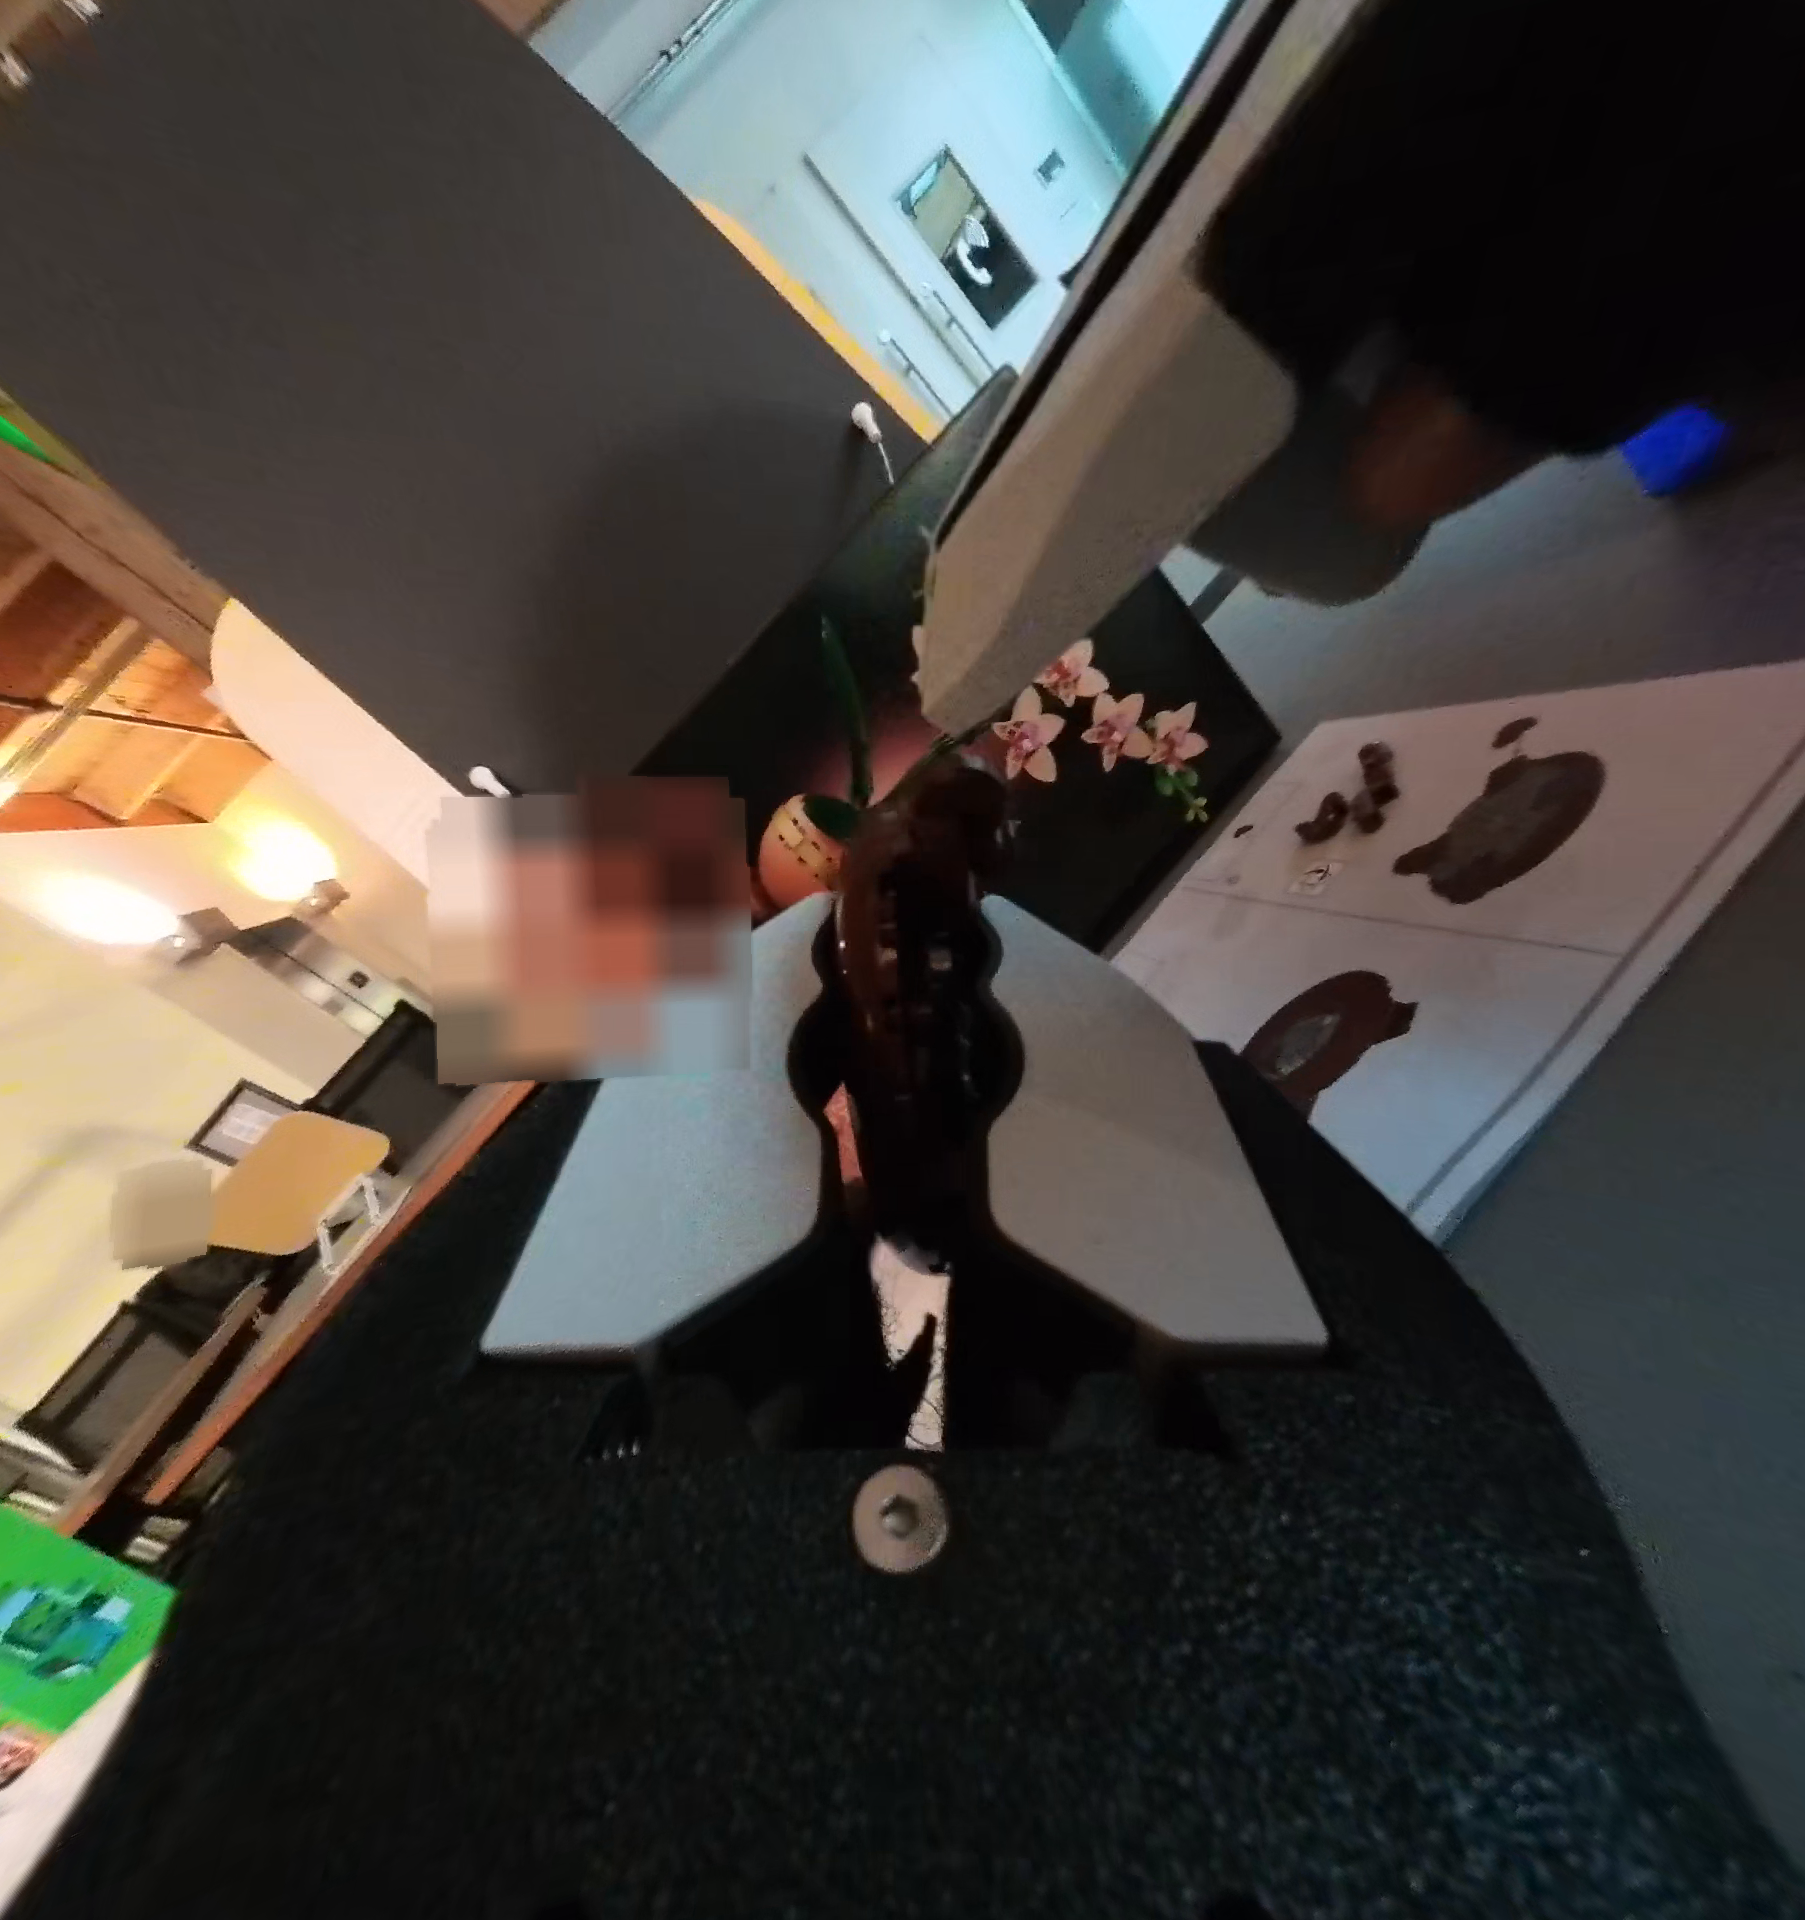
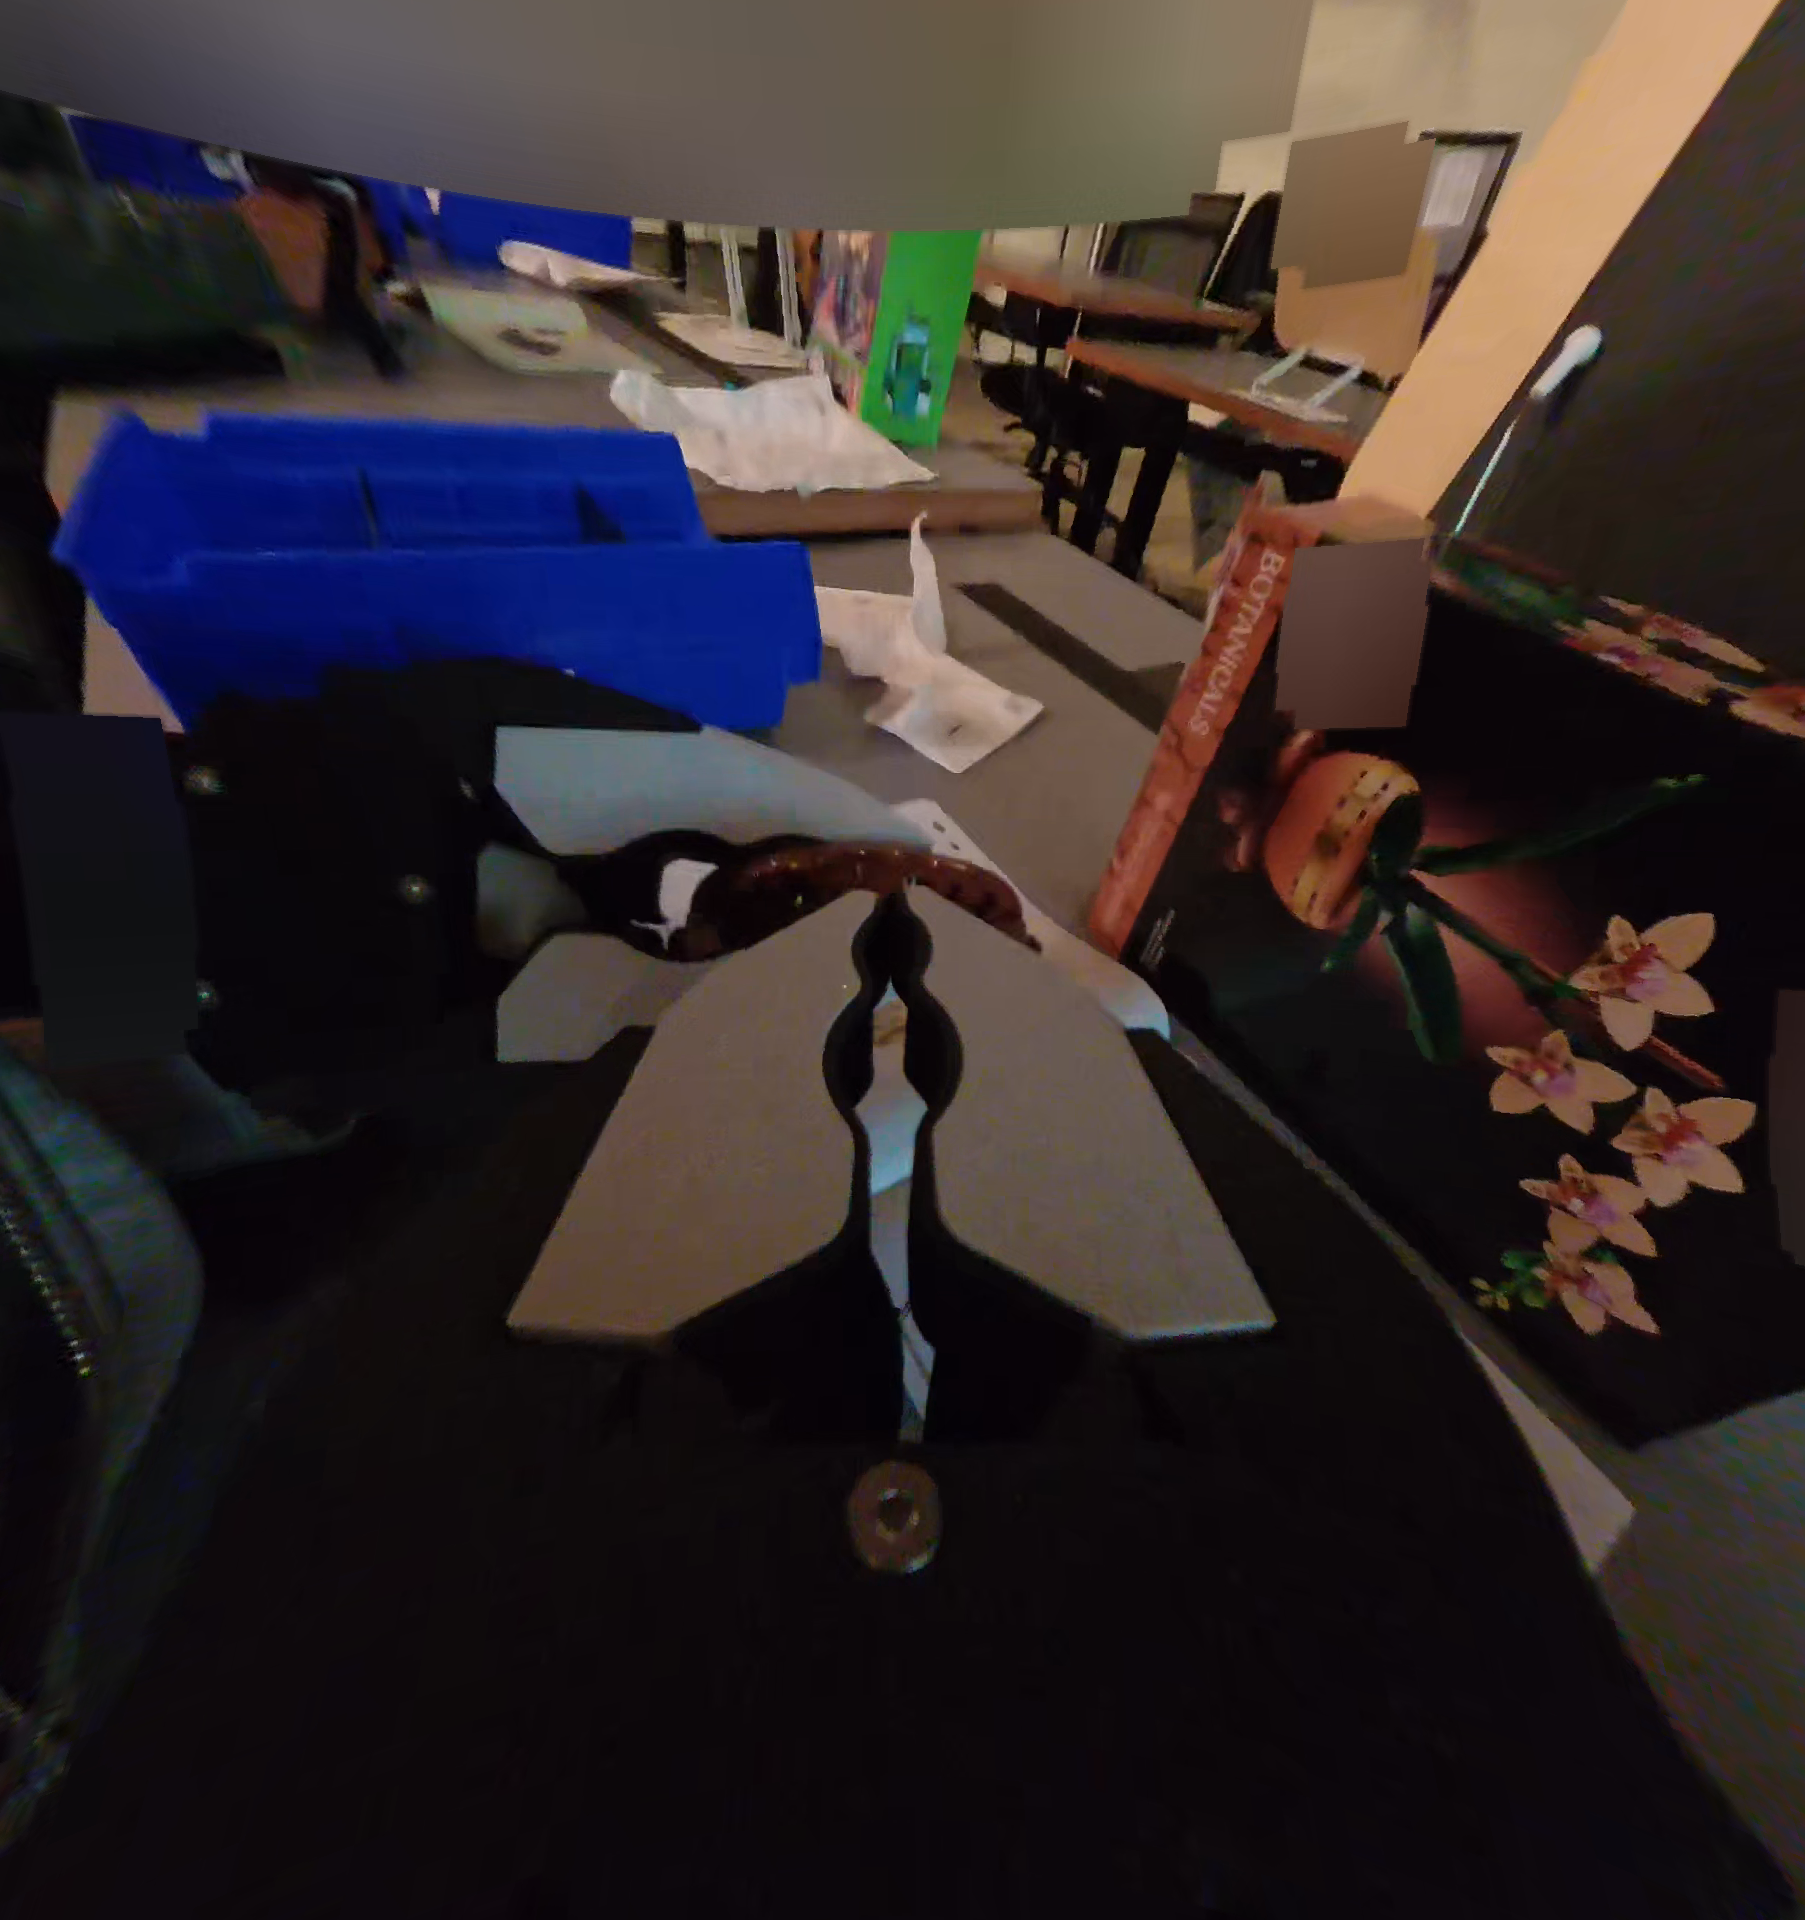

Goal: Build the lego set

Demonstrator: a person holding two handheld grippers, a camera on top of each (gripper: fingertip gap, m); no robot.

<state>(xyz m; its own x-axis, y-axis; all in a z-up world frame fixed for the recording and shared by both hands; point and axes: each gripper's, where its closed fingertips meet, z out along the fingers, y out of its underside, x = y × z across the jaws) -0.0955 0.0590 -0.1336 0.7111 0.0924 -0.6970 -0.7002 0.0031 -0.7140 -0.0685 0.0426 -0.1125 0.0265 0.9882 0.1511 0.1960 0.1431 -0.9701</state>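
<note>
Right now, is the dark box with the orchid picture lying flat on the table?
No. In the right wrist view the orchid box stands upright on its edge on the grey table, its orange side facing the camera.

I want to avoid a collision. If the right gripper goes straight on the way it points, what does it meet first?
Probably the brown curved piece, which lies across just past the right gripper's closed fingers and is held by the left gripper. Whether the fingers already touch it is unclear.

Pale lettering is borne along the orange spine (image 2: 1215, 727) of the orchid box (image 2: 1500, 1039). Fine print is seen at the spine's foot, too small to be read. Print on the green box (image 2: 919, 343) is blurred.
</note>
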